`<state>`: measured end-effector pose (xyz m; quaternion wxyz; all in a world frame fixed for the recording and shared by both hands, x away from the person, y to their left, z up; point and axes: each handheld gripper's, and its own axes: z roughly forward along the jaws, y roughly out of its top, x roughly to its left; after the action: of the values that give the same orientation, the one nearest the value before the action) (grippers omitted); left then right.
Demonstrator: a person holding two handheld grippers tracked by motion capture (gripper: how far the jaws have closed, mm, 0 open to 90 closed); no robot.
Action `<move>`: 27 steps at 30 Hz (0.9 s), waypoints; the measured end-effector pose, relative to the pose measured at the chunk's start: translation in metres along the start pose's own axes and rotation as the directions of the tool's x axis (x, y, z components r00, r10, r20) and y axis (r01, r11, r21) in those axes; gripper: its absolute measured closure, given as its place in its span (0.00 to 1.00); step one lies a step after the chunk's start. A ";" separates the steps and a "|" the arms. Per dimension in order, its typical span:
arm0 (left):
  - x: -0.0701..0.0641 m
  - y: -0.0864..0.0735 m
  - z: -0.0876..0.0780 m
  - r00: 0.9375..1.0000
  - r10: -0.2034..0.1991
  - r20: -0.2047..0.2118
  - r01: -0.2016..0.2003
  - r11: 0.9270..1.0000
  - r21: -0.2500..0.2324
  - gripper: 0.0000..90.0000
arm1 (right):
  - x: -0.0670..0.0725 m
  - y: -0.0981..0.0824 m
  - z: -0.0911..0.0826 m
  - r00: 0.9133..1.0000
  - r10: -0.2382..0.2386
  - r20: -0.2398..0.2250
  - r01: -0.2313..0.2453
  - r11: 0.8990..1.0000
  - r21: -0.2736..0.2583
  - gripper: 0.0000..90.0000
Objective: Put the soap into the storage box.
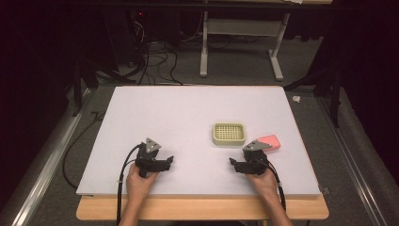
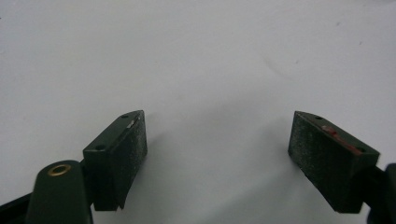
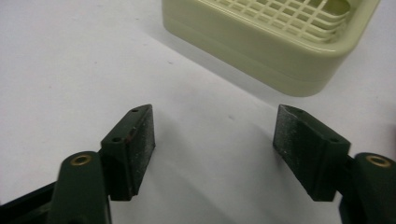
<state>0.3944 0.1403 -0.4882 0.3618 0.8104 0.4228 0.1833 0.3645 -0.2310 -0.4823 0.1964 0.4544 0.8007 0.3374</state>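
Two bare forearms enter from the near edge of the high view, each hand wrapped around a black two-jaw gripper. The left hand point(image 1: 137, 181) holds the left gripper point(image 1: 170, 160) low, its jaws pointing toward the right, its grey three-cornered plate on top. In the left gripper view its jaws stand wide apart with nothing between them. The right hand point(image 1: 263, 182) holds the right gripper point(image 1: 232, 162), jaws pointing left, parted and empty.
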 end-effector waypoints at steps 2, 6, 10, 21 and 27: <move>0.000 0.000 0.000 1.000 0.000 0.000 0.000 1.000 0.000 0.22 | -0.001 0.001 -0.001 1.000 0.001 0.018 -0.001 1.000 0.001 0.31; 0.000 0.000 0.000 1.000 0.000 0.000 0.000 1.000 0.000 0.22 | -0.002 0.001 -0.009 1.000 0.016 0.010 -0.016 1.000 -0.024 0.31; 0.000 0.000 0.000 1.000 0.000 0.000 0.000 1.000 0.000 0.22 | -0.004 0.001 -0.014 1.000 0.022 0.008 -0.021 0.999 -0.030 0.31; 0.000 0.000 0.000 1.000 -0.001 -0.003 0.001 1.000 0.000 0.22 | -0.017 -0.007 -0.037 0.998 0.049 0.026 -0.046 0.995 -0.086 0.30; 0.000 0.000 0.000 1.000 -0.001 -0.005 0.001 1.000 0.000 0.22 | -0.022 -0.014 -0.048 0.997 0.064 0.033 -0.060 0.993 -0.102 0.30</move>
<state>0.3944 0.1401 -0.4883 0.3610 0.8097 0.4240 0.1851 0.3376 -0.2723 -0.4582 0.2232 0.4746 0.7644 0.3750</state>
